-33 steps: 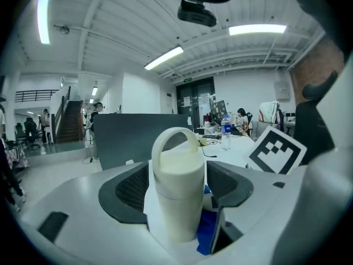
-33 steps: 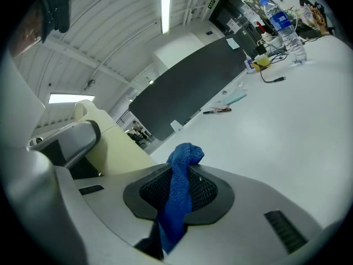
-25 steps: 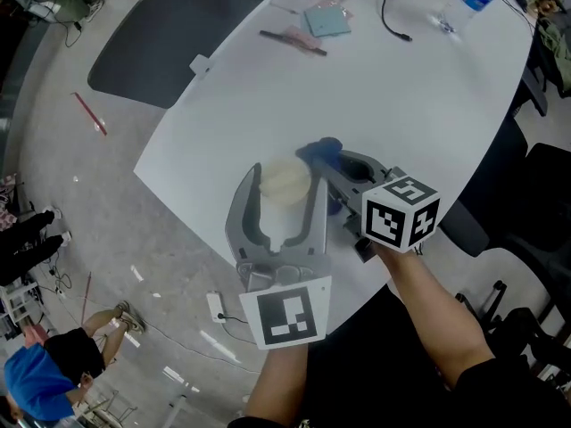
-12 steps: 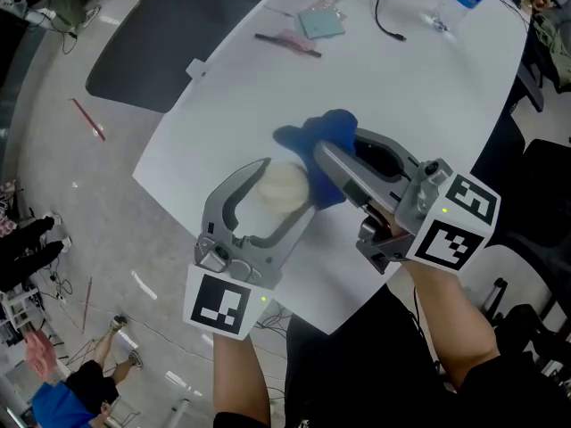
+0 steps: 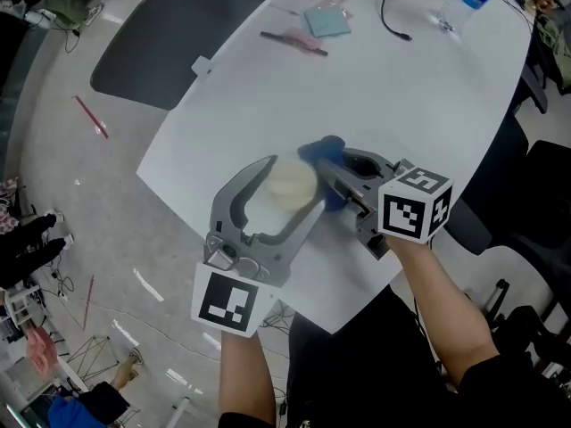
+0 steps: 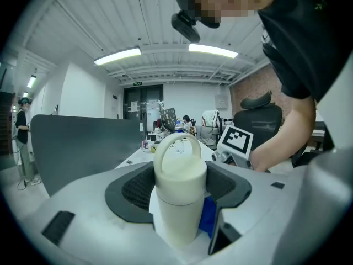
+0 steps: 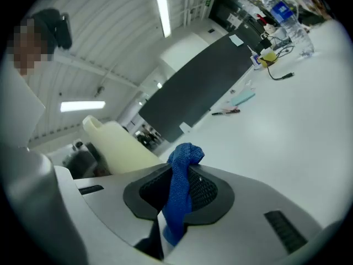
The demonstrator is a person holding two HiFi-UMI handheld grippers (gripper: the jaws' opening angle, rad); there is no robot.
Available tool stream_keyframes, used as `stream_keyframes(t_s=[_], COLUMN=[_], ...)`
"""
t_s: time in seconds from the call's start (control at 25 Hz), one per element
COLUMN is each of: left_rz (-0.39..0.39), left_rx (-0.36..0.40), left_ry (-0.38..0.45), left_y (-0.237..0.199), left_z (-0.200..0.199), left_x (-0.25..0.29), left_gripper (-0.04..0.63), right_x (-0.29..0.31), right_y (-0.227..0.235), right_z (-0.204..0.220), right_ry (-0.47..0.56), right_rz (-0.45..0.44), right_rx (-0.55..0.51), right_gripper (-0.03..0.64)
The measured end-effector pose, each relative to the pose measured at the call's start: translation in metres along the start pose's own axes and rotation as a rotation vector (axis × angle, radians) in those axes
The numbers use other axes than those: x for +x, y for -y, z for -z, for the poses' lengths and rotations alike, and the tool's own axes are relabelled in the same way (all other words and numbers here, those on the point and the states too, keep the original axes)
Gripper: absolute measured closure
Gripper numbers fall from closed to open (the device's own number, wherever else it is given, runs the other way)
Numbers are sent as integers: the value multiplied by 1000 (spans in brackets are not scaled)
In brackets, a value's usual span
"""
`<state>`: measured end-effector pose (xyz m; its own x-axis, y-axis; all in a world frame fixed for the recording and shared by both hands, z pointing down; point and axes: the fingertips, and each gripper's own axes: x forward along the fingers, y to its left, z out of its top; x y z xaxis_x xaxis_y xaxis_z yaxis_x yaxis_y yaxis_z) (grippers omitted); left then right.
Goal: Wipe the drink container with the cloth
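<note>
Now left tool (image 6: 181, 184) clamps lidded bottle (image 6: 177, 208).

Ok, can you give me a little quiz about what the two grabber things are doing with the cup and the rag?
1. Pick one: what colour is the cloth? A red, B blue, C green.
2. True or false: the left gripper is shut on the drink container.
3. Short answer: which gripper holds the cloth?

Key
1. B
2. True
3. The right gripper
</note>
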<state>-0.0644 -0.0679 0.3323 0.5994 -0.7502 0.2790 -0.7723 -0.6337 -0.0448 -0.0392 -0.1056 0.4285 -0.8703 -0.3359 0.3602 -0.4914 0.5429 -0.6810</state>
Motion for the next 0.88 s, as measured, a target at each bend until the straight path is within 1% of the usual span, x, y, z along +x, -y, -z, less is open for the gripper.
stream_keyframes(t_s=[0.08, 0.16, 0.2, 0.28, 0.36, 0.44, 0.52, 0.56, 0.64, 0.72, 0.8, 0.88], left_rz=[-1, -11, -18, -32, -49, -81, -151, -209, -360, -493, -574, -610], left_rx=[-3, -18, -23, -11, 17, 39, 32, 6, -85, -145, -171, -184], left_ry=[-1, -2, -4, -20, -39, -54, -62, -54, -10, 8, -3, -19], left_y=[-1, -3, -4, -5, -4, -4, -7, -9, -13, -15, -16, -16], left_z=[1, 2, 2, 2, 1, 0, -1, -2, -7, -6, -2, 0], left_x=[0, 0, 0, 0, 2, 3, 0, -2, -9, -13, -12, -6], left_gripper=[313, 313, 313, 313, 311, 311, 311, 310, 299, 296, 290, 288], right_x=[3, 6, 7, 7, 6, 6, 6, 6, 5, 5, 4, 4], right_y=[11, 14, 14, 14, 15, 15, 15, 15, 15, 15, 14, 14], right_z=[16, 21, 21, 22, 21, 21, 21, 20, 20, 19, 19, 19], right_ry=[-81, -120, -130, -138, -134, -128, -123, -120, -112, -101, -96, -94], right_rz=[82, 122, 129, 130, 129, 131, 128, 125, 118, 115, 116, 119], right_rx=[-84, -157, -176, -184, -178, -174, -169, -165, -155, -144, -144, -145], right_gripper=[560, 560, 560, 560, 560, 560, 560, 560, 560, 560, 560, 560])
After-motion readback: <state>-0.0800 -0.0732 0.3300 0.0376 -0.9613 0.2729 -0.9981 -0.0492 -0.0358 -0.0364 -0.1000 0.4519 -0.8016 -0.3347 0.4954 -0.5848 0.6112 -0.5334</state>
